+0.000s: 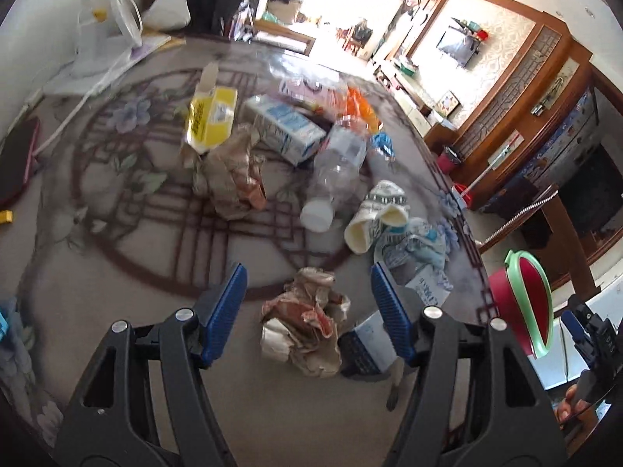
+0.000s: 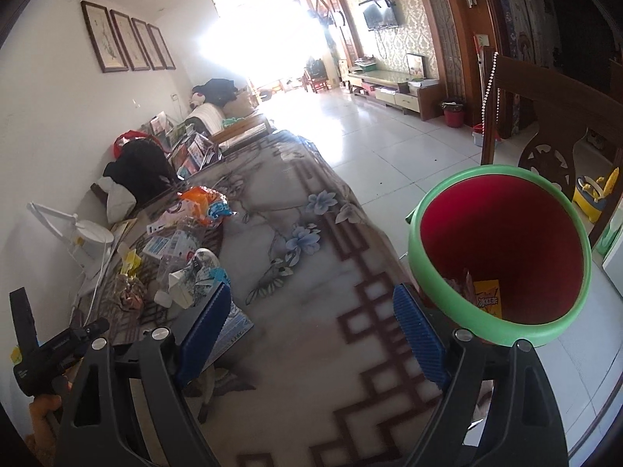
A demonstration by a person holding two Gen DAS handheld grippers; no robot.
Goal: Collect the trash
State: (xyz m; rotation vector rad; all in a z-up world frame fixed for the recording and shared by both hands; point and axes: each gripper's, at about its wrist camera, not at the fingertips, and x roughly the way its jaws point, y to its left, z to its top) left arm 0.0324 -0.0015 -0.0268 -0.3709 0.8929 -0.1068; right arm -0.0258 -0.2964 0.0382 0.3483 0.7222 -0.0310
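Tabletop w/ patterned cloth carries the trash pile. Red bin, green rim, sits just right of right gripper, whose jaws stand apart & empty. Left gripper: jaws apart, nothing clamped. Crumpled brown wrapper lies between & just ahead of its pads. Judgement: drop straight over wrapper, centre it, clamp firmly at the bulk, avoid snagging the cloth.

dark book half hidden, bin edge-on
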